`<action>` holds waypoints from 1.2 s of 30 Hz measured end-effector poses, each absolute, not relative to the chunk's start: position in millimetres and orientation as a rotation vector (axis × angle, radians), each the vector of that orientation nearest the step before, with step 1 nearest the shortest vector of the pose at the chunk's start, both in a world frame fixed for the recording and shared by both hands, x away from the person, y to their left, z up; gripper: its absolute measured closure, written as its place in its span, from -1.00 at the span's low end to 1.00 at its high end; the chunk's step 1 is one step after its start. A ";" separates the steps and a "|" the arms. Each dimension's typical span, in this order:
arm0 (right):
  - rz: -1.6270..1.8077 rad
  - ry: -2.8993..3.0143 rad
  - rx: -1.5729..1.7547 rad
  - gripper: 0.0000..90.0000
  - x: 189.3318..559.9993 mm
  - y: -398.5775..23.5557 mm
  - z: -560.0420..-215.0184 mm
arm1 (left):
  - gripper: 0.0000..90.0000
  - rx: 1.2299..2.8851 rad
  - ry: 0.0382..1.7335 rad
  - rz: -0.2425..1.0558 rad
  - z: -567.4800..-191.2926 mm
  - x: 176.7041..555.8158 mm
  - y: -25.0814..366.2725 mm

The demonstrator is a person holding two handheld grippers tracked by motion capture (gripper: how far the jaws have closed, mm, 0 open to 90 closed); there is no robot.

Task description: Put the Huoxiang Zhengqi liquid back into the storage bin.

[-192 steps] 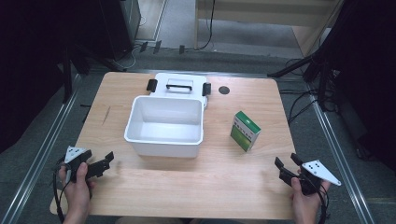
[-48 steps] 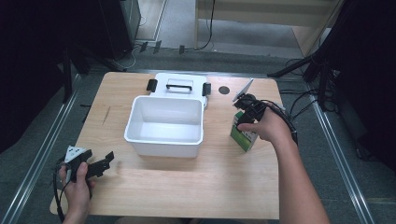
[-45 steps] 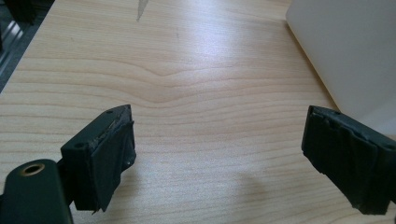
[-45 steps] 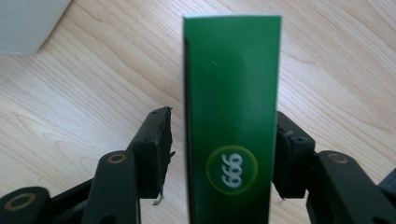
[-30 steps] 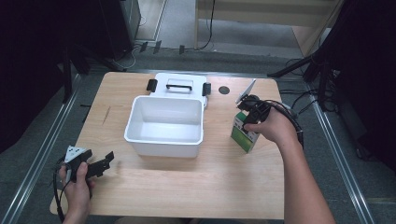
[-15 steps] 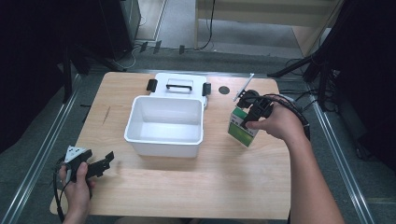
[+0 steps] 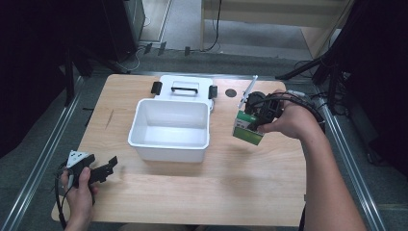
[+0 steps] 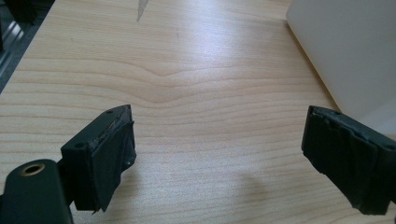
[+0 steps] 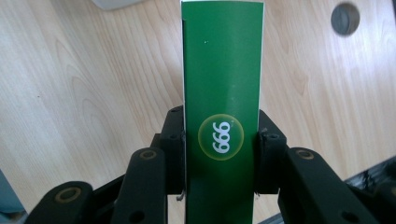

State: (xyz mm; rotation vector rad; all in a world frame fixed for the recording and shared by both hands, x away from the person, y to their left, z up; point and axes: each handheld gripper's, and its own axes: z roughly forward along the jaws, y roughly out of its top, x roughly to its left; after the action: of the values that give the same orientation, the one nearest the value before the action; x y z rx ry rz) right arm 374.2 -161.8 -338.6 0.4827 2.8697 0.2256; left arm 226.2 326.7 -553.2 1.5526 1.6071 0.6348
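The right gripper (image 7: 255,121) had lifted the green box (image 7: 248,127) off the table (image 7: 192,192), jaws clamped on its sides beside the bin (image 7: 171,127). The left gripper (image 7: 103,169) rested wide open, holding nothing.

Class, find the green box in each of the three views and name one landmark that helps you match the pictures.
High view: green box right of centre, clamped in the right hand-held gripper, just right of the white bin.
Left gripper view: the box is not in it; the bin's wall is at upper right.
Right gripper view: box upright in the centre, between the jaws.
Shared landmark: the white bin, a corner of it at that view's top edge.
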 end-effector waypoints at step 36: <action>0.275 2.887 0.024 0.43 365.1 -126.9 -271.9 | -0.77 1.551 1.609 0.629 -553.3 226.1 327.1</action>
State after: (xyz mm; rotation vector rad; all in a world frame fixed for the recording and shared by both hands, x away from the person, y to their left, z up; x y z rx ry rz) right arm 365.1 -126.9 -271.9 0.0241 2.8869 0.2754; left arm 226.1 327.1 -553.3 1.5514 1.6088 0.6291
